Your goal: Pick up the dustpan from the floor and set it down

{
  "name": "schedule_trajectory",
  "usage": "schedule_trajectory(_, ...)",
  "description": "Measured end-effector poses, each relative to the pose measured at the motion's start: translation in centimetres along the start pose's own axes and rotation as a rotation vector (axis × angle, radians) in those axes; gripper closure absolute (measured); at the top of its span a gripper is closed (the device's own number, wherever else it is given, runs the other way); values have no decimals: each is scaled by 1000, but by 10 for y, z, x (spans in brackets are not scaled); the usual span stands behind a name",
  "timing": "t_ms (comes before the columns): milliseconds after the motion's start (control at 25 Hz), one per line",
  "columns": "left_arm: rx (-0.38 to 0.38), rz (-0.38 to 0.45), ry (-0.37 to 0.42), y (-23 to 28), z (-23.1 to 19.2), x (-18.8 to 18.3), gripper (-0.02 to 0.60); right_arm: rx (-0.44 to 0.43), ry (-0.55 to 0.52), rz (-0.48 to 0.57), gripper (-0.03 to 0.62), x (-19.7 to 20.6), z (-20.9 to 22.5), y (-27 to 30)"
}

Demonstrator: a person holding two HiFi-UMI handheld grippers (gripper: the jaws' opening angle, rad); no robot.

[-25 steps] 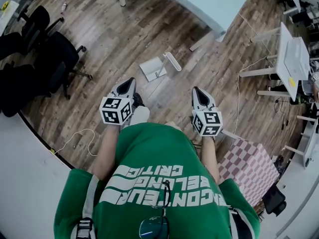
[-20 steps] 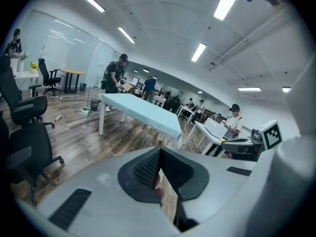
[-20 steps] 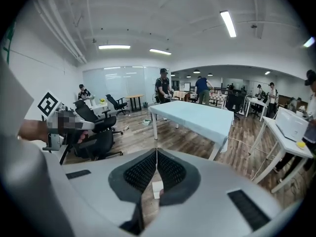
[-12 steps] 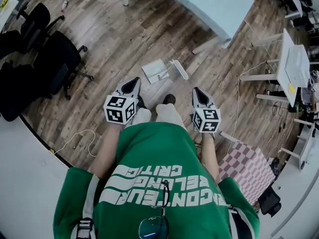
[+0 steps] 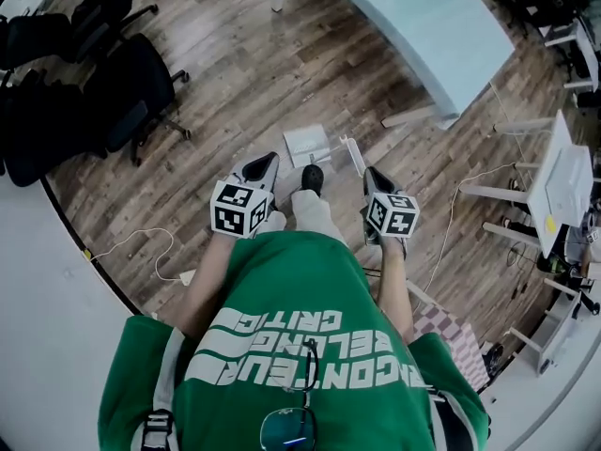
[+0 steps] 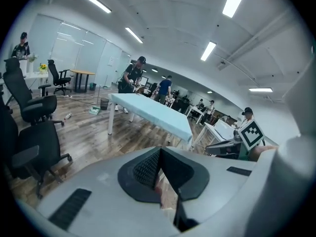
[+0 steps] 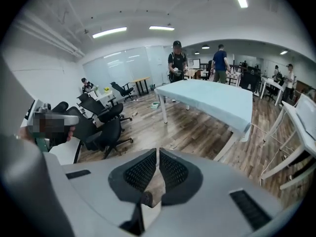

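Both tools have closed in on the dustpan (image 5: 308,144) since a second ago. The right tool (image 5: 373,173), jaws pressed together and empty, is now just beside its handle (image 5: 355,156). The left tool (image 5: 269,161) is likewise closed on nothing. The dustpan lies untouched on the floor (image 5: 235,73) ahead, so the jaws probably need to open next.

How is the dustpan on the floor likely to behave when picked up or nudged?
The dustpan looks like thin pale plastic: probably light and fairly stiff. Lying flat on the smooth wood floor, it would likely slide if nudged, not roll. Gripped by its handle, the wider pan may swing down.
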State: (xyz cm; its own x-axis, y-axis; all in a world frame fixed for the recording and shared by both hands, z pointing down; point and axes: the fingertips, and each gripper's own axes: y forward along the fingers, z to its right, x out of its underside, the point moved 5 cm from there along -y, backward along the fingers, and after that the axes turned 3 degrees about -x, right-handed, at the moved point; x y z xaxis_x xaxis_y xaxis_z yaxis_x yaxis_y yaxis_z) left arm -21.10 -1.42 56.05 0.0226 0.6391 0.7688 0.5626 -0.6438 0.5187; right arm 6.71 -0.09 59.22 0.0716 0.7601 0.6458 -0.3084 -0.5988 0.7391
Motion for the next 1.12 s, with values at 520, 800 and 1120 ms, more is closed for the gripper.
schedule_trajectory(520, -61, -28, -11, 33, 5, -16, 588, -77, -186, -209, 585, 0, 23, 88)
schedule_trajectory(800, -96, -50, -20, 42, 8, -15, 588, -105, -189, -302, 378, 14, 33, 134)
schedule_trajectory(1120, -147, -60, -44, 46, 0, -16, 588, -95, -205, -502, 370, 27, 43, 190)
